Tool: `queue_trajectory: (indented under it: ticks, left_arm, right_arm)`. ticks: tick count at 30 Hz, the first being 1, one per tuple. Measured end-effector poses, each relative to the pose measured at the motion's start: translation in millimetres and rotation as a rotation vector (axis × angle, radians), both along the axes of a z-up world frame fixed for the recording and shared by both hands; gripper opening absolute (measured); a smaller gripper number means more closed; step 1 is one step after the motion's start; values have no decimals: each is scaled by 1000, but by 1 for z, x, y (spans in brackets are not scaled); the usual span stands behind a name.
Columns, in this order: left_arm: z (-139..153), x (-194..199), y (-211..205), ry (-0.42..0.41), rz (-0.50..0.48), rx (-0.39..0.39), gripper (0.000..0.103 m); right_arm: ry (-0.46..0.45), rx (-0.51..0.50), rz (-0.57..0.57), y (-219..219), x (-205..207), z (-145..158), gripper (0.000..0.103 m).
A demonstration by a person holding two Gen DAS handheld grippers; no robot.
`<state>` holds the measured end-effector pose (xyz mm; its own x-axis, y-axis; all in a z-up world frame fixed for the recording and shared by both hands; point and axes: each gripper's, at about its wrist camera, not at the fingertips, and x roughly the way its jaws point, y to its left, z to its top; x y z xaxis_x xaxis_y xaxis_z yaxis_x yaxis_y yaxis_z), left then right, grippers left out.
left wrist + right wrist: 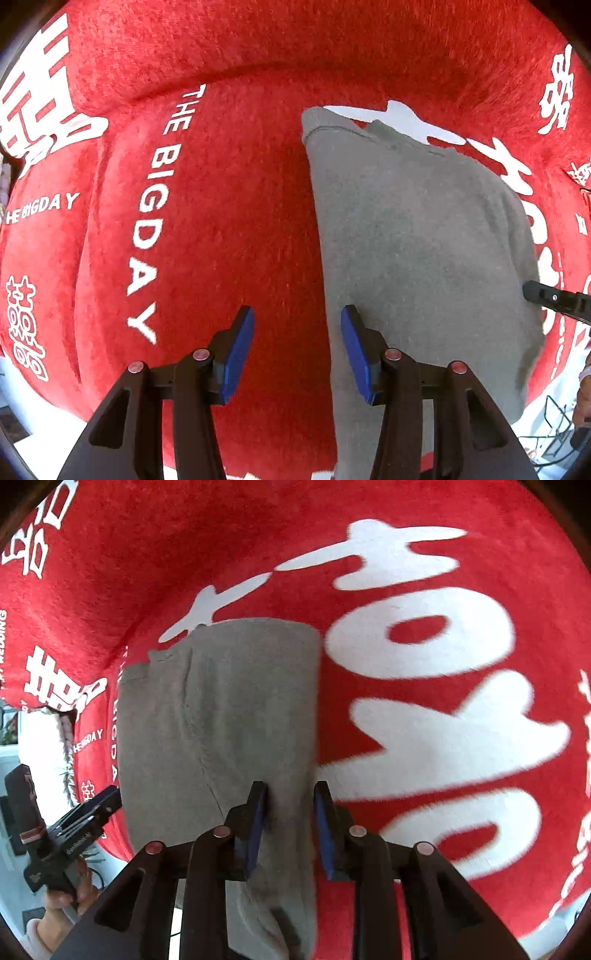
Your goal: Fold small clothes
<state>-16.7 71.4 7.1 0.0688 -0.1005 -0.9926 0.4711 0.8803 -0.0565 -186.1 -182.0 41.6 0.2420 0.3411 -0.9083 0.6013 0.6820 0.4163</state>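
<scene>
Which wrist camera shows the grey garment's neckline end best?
Left wrist. The grey garment lies unobstructed there, its far stitched edge sharp against the red blanket. In the right wrist view, the right gripper straddles its edge and the fabric is motion-blurred.

A red plush cover (240, 221) with white print fills nearly all of both views. It carries large white Chinese characters (424, 638) and the English line "THE BIGDAY" (151, 206), printed more than once. A raised fold (258, 55) of the same cover rises along the far side and casts a soft shadow at its foot. Past the cover's near edge, a pale floor (40, 435) shows in the left wrist view, with thin dark cables (554, 432) lying at the lower right. Light is bright and even, daylight-like at the left edge (37, 731) of the right wrist view.
</scene>
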Motion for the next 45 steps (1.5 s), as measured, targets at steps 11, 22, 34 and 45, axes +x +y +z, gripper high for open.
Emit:
queue_trajectory:
  ticks: [11,22,34,45]
  left_arm:
    - [3,-45,-7,7,-72,0,52]
    - [20,-46,-7,57,-113,79,62]
    - [91,-64,-15,65,-189,38,63]
    - [150,-50,-6,-42,-117,18,103]
  right_arm:
    - [0,27,184,77,-24,17,16]
    - [99,115,-2,52,-62,13,16]
    - [49,27,-15,49,-56,95,50]
    - [44,-85,31,64,-36,143,81]
